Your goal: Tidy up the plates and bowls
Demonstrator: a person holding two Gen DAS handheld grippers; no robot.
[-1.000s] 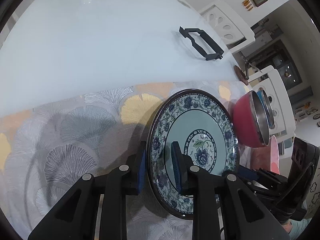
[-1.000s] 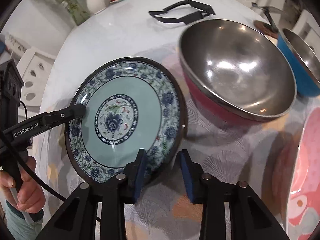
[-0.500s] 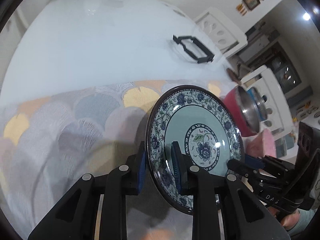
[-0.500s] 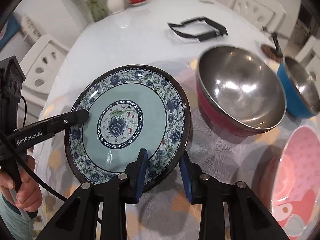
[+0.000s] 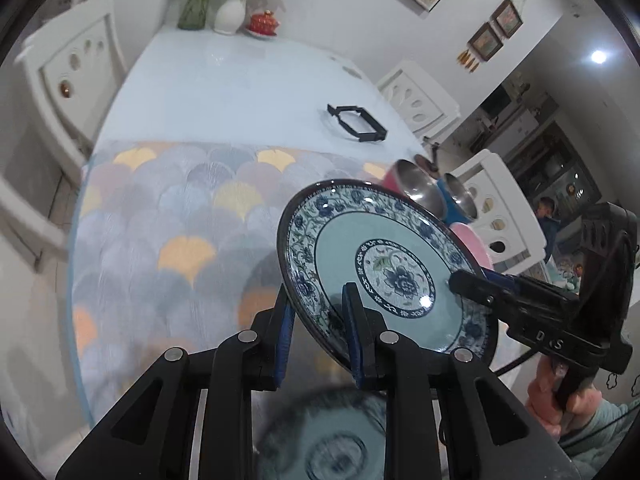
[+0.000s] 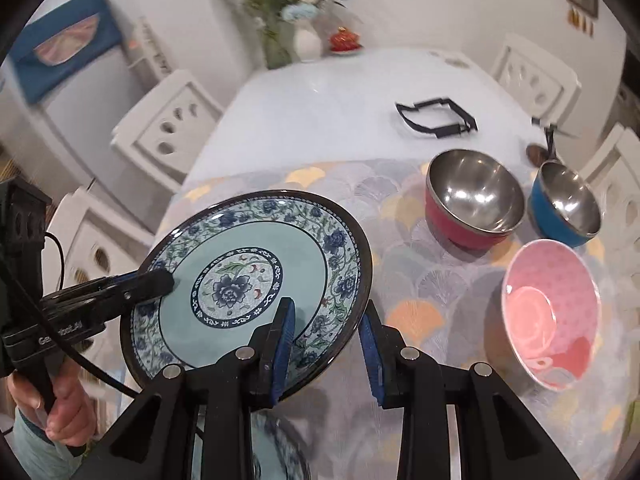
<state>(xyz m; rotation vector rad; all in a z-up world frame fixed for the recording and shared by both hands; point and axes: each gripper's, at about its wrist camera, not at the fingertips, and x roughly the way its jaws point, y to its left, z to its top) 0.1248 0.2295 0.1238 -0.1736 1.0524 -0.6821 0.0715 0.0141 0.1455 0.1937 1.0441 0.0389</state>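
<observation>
Showing blue floral rim, teal centre — plate [image 6: 256, 248] | both jaws clamp its rim

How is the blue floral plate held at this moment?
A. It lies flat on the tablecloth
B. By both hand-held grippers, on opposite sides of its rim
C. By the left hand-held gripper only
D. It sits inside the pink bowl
B: the left hand-held gripper and the right hand-held gripper each clamp the rim of the blue floral plate, which hangs tilted above the tablecloth.

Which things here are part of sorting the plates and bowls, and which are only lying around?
Job: plate held by both grippers, second plate below, red bowl, blue bowl, pink bowl.
Lying about: black frame, vase, red pot.
</observation>
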